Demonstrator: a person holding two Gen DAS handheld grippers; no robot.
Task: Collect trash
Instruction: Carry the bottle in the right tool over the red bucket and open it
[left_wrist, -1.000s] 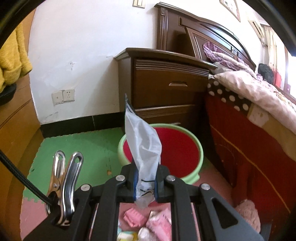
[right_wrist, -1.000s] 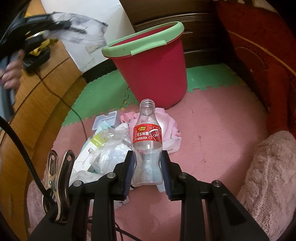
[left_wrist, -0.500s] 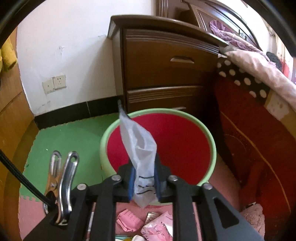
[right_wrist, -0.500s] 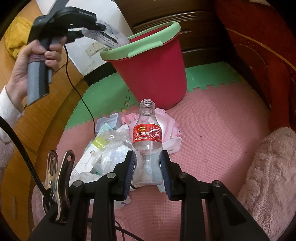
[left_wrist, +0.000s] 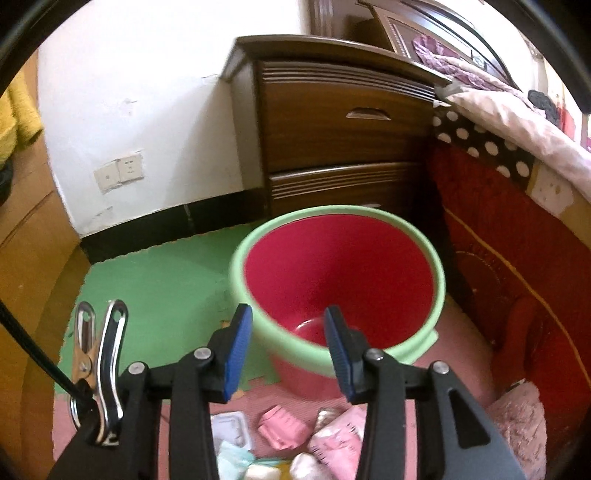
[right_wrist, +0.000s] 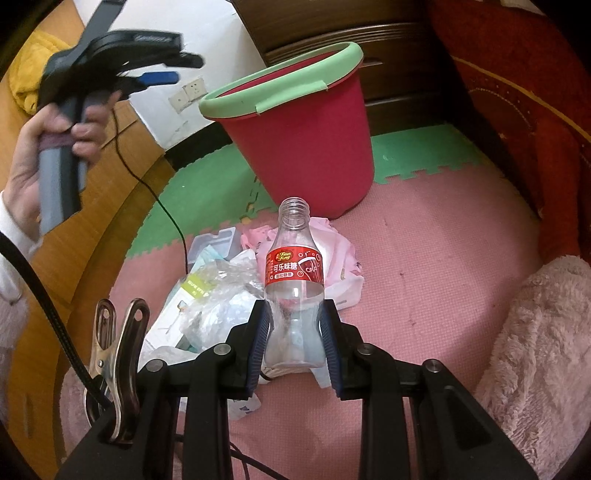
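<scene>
Drop step at the red bucket (left_wrist: 343, 273): left gripper (left_wrist: 288, 347) above its rim, jaws opening, nothing between. Right gripper (right_wrist: 295, 339) clamped on empty bottle (right_wrist: 293, 280) over floor trash pile (right_wrist: 218, 291). Next, probably: carry bottle to bucket, release.

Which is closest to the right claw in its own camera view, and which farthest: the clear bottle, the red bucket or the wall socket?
1. Clear bottle: between the right claw's pads.
2. Red bucket: beyond it, on the floor mats.
3. Wall socket: on the far wall, upper left.
</scene>
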